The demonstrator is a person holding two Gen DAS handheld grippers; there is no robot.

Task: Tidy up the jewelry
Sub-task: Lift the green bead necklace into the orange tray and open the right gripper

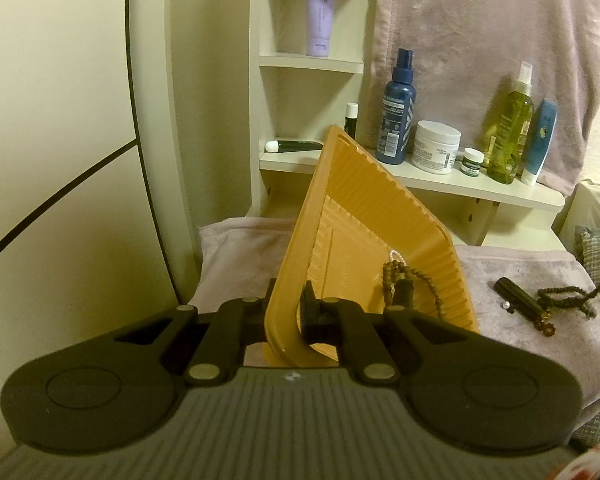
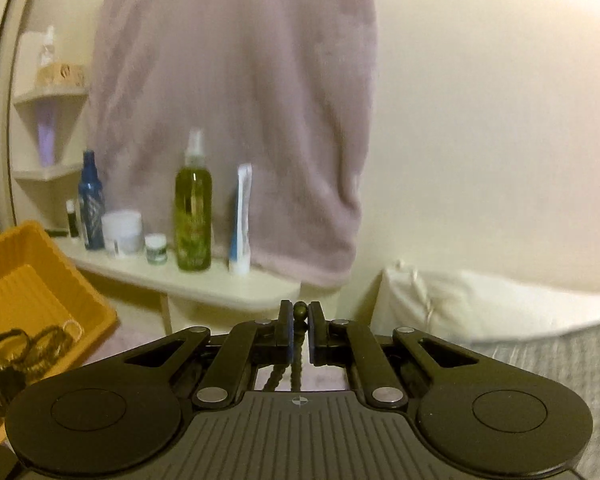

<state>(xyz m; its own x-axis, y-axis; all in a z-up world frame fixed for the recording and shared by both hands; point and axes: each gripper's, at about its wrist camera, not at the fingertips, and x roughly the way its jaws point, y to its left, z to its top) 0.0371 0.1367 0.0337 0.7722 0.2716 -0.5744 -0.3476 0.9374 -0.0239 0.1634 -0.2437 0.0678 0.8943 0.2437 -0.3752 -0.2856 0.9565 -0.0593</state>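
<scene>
One orange ribbed tray (image 1: 364, 216), tilted up, its near rim clamped in the left gripper (image 1: 290, 312). Inside: one brown bead bracelet (image 1: 404, 280) and one clear bead loop (image 1: 396, 257); other pieces blurred. Right gripper (image 2: 300, 312) pinches one dark bead strand (image 2: 300, 309), its strands hanging below the jaws. Two more bead pieces (image 1: 564, 294) lie on the mauve towel (image 1: 500, 264).

The left gripper (image 1: 286, 312) is matte black with round silver rivets. The right gripper (image 2: 299, 330) matches. Both have a ribbed grey body near the camera.
</scene>
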